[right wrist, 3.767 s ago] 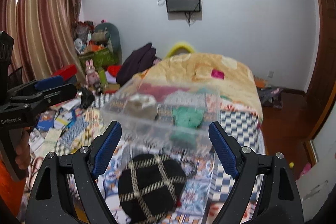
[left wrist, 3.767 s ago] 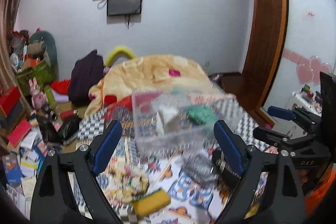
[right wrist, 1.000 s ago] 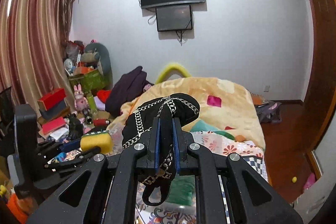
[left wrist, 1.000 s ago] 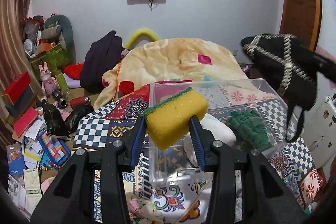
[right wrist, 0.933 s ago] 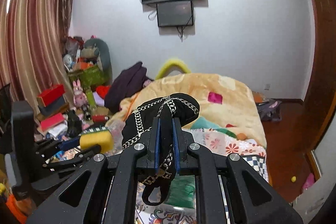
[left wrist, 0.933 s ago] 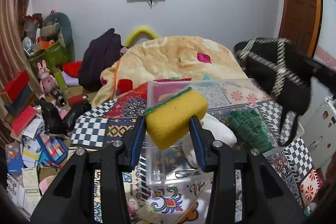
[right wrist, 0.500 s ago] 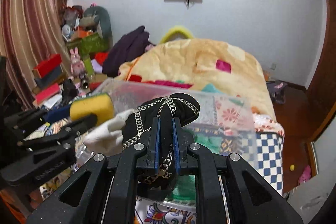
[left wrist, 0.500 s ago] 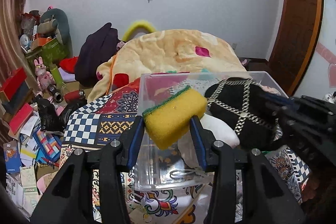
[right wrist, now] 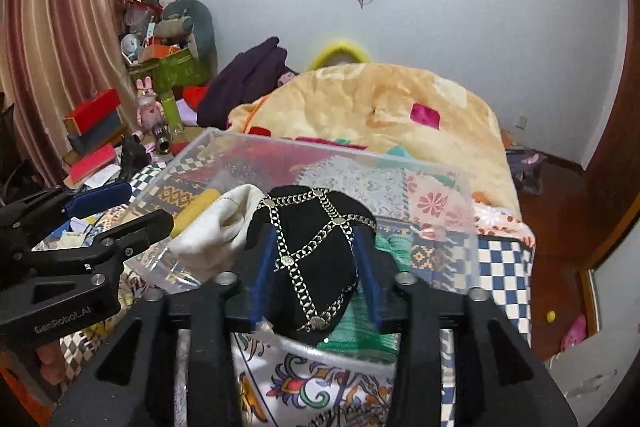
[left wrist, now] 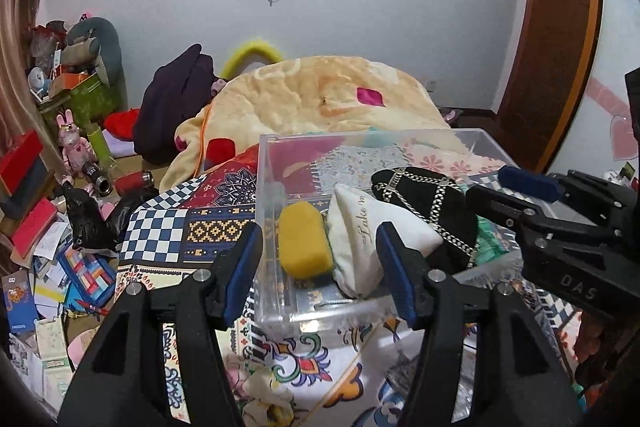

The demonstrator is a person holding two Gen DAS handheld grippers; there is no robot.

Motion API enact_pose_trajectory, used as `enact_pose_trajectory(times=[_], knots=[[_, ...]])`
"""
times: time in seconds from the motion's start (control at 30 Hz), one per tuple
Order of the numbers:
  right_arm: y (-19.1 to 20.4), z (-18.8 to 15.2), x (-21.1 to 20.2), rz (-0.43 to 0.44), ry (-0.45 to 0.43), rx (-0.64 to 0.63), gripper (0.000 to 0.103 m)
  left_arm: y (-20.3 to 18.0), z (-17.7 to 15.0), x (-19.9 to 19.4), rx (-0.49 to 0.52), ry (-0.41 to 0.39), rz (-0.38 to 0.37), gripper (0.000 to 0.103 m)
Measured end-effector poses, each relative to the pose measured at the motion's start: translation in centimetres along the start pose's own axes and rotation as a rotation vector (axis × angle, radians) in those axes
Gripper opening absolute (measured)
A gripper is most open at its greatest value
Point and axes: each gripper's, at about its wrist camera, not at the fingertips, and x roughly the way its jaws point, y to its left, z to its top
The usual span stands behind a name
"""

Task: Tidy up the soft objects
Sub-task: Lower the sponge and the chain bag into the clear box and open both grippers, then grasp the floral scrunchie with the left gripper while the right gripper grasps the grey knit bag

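Sponge, yellow foam block [left wrist: 305, 241], lies inside the clear plastic bin [left wrist: 276, 163] beside a white cloth pouch [left wrist: 368, 239] and black chain-trimmed cap [right wrist: 310, 251]. Left gripper [left wrist: 320, 267] released; right gripper [right wrist: 316, 267] spread around the cap. Retreat remains.

Left gripper [left wrist: 320, 259] is held level with its blue-padded jaws spread wide, while right gripper [right wrist: 316, 267] reaches forward, jaws parted too.

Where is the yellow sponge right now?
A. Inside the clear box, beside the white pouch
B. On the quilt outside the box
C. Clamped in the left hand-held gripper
A: the yellow sponge lies in the clear box against the white pouch, and the left hand-held gripper is open.
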Motion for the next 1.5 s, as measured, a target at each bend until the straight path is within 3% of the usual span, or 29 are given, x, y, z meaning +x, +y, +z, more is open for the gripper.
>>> enact_pose_trajectory(times=[0.13,0.2,0.33,0.37,0.53,0.7,0.87,0.97,1.27,1.5], knots=[[-0.1,0.3,-2.3,0.014,-0.058,-0.004,0.056,0.3,0.1,-2.5,0.006,-0.05,-0.004,0.061],[-0.1,0.4,-3.4,0.02,-0.082,0.0,0.067,0.6,0.2,-4.4,0.009,-0.091,-0.003,0.068],[0.0,0.2,-6.0,0.023,-0.149,0.002,0.077,1.3,0.0,-7.5,0.018,-0.152,-0.003,0.08],[0.0,0.1,-6.5,0.021,-0.162,0.002,0.082,1.6,-0.1,-8.3,0.018,-0.161,-0.007,0.087],[0.2,-1.0,-8.2,0.006,-0.195,-0.002,0.084,2.9,-0.8,-10.4,0.009,-0.169,-0.019,0.096],[0.5,-2.7,-7.8,0.031,-0.154,0.015,0.084,3.6,-2.9,-10.3,0.026,-0.12,0.008,0.097],[1.1,-4.7,-5.8,0.045,-0.075,0.017,0.084,4.5,-5.4,-8.0,0.015,-0.01,0.018,0.097],[1.6,-5.9,-4.3,0.061,-0.014,0.015,0.084,5.0,-6.8,-6.4,-0.023,0.063,-0.012,0.097],[4.0,-8.0,-0.8,0.127,0.106,-0.011,0.084,5.6,-10.0,-2.0,-0.053,0.207,0.002,0.097],[5.2,-9.0,1.2,0.175,0.183,-0.018,0.084,6.3,-10.7,-0.5,-0.086,0.231,0.006,0.096]])
